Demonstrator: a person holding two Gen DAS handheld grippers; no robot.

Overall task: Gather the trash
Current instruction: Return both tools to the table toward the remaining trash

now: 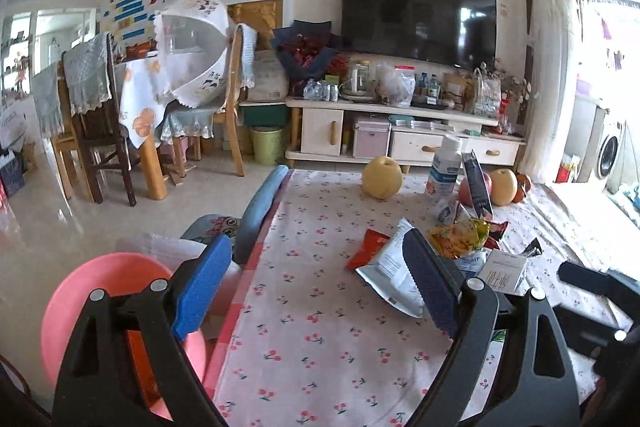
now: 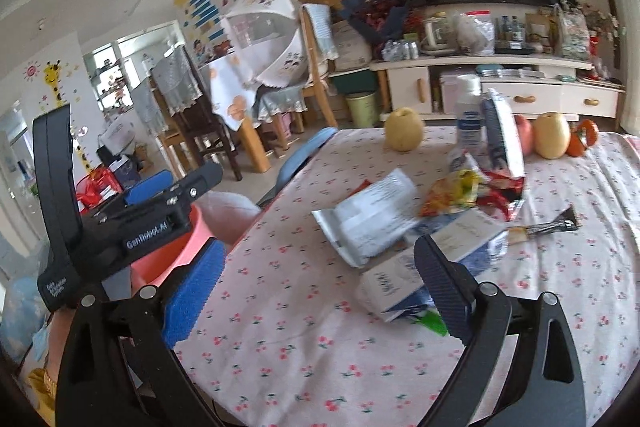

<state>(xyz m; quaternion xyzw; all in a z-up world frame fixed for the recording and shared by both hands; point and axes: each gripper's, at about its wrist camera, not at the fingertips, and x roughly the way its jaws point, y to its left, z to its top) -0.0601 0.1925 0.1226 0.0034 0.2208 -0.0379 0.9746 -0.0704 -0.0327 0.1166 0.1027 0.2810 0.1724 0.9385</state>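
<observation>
Your silver-white wrapper (image 1: 390, 269) lies flat on the desk (image 1: 320, 339), the cherry-print cloth under it. In the right wrist view its long axis runs from the near left corner up toward the far right (image 2: 374, 217), one short end pointing at the snack pile. Behind it a yellow-orange snack bag (image 1: 460, 237) sits crumpled, with a tall dark packet (image 1: 478, 183) standing nearly upright just beyond, leaning against a white bottle (image 1: 444, 169). A small white carton (image 2: 394, 281) lies on its side in front of the pile, its long axis roughly across the right wrist view.

Your left claw (image 1: 316, 287) hangs at the left edge of the desk. Its left finger is over the pink bin (image 1: 80, 303) beside the desk, while its right finger overlaps the near end of the silver-white wrapper in the picture; whether it touches cannot be told. The jaws stand wide apart with nothing between them.

Your right claw (image 2: 320, 291) is spread just as wide and is empty. The white carton sits just beside its right finger, partly hidden behind that finger, and the silver-white wrapper lies ahead, between the two fingers' lines. In that same view your left claw's body shows at the far left, above the pink bin (image 2: 176, 251).

Pears (image 1: 382, 177) and other fruit stand at the far edge of the desk, well apart from both claws.
</observation>
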